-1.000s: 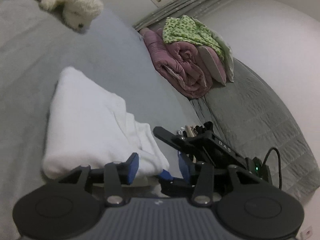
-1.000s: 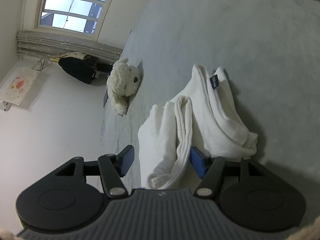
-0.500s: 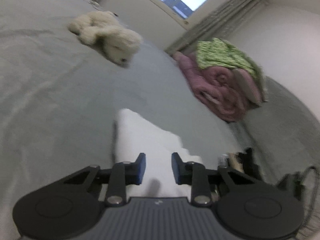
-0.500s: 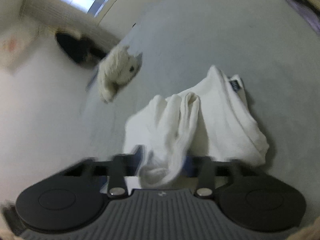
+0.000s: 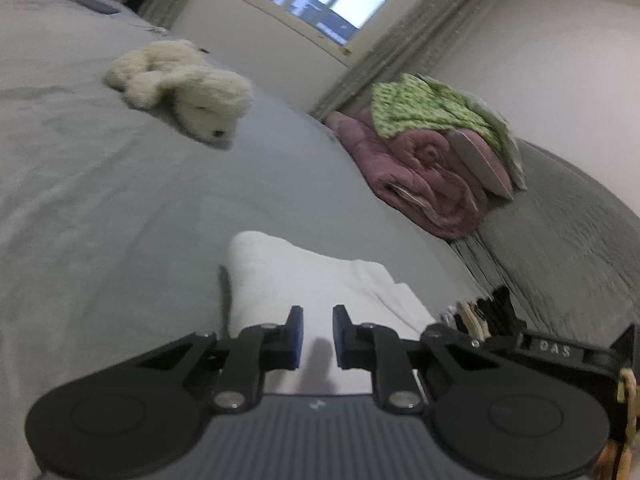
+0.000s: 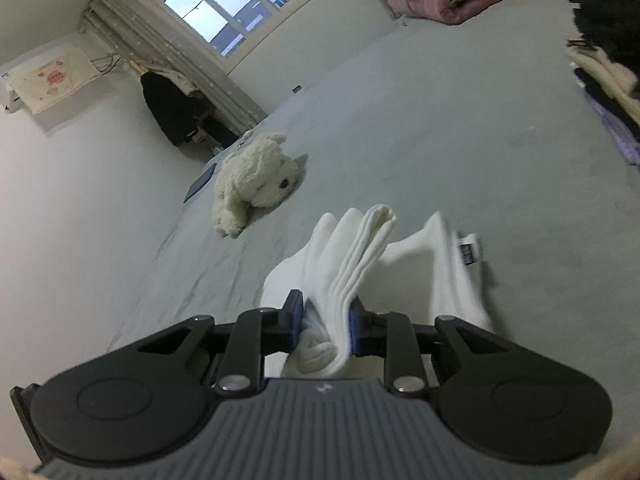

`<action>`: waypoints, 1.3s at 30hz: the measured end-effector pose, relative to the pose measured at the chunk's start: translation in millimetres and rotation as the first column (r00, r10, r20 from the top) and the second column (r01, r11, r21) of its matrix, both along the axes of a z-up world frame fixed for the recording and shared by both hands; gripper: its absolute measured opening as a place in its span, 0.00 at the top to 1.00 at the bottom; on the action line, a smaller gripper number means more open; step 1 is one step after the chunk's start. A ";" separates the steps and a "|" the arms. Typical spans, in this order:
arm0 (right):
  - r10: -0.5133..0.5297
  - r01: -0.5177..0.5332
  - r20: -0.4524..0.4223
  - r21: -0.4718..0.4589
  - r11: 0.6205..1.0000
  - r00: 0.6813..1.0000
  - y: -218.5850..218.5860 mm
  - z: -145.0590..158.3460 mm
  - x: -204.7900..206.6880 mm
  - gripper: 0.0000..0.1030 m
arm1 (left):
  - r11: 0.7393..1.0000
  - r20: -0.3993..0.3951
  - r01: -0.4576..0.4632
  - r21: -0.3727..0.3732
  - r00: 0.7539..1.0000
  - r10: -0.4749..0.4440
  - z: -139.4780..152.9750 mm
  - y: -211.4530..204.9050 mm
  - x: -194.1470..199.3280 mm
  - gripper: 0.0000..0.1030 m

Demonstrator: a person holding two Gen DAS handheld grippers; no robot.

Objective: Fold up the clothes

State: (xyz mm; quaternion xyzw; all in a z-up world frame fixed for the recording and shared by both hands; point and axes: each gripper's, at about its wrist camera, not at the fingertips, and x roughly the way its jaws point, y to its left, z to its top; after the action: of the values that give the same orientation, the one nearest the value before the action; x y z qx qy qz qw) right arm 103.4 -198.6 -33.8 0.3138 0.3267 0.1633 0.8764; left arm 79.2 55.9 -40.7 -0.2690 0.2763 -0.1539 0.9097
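White garment [image 6: 404,268] lies partly folded on the grey bed cover [image 6: 460,128], near the cover's front edge and well apart from the plush dog [image 6: 256,184] farther up the cover. Right gripper [image 6: 325,316]: jaws closing, both blue pads pressing a bunched, multi-layer edge of the garment, which stands up between them and runs forward away from the tool. Left gripper [image 5: 316,338]: jaws closing over the flat folded portion [image 5: 288,276]; a gap shows between the pads, and contact with the cloth cannot be confirmed. Long axis of the fold extends away from both grippers toward the rolled pink quilt [image 5: 420,176] at the far edge. The right hand has the firmer hold and is judged to lead the next fold.
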 end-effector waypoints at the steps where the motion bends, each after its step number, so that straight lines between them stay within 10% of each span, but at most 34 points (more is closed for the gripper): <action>1: -0.006 0.006 -0.001 0.001 1.000 1.000 -3.9 -0.3 -0.3 0.76 | 1.000 0.005 0.013 0.008 1.000 -0.013 0.0 -4.4 -0.2 0.85; 16: -0.013 0.008 -0.070 -0.071 0.997 0.997 -25.2 -13.6 0.4 0.75 | 0.977 -0.021 0.141 0.160 0.990 -0.140 -20.4 -45.5 0.1 0.85; 27: -0.054 0.052 -0.008 -0.194 0.980 0.998 -23.6 5.3 -9.6 0.55 | 0.959 0.000 0.164 0.232 0.986 -0.169 -22.4 -52.3 -2.9 0.85; 34: -0.113 0.129 -0.201 0.071 0.989 0.973 -56.7 -19.3 -16.8 0.42 | 0.955 0.006 0.168 0.245 0.985 -0.175 -23.7 -54.4 -2.2 0.85; 39: -0.111 0.271 -0.398 0.372 0.888 0.911 -76.8 -61.1 -20.2 0.37 | 0.955 0.006 0.164 0.245 0.985 -0.171 -24.3 -55.7 -2.7 0.85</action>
State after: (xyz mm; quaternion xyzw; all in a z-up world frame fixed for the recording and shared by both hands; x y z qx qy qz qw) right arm 83.2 -275.4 -94.9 0.5503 0.4085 0.0796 0.7239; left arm 76.5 0.1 -65.0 -0.1287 0.3024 -0.1990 0.9233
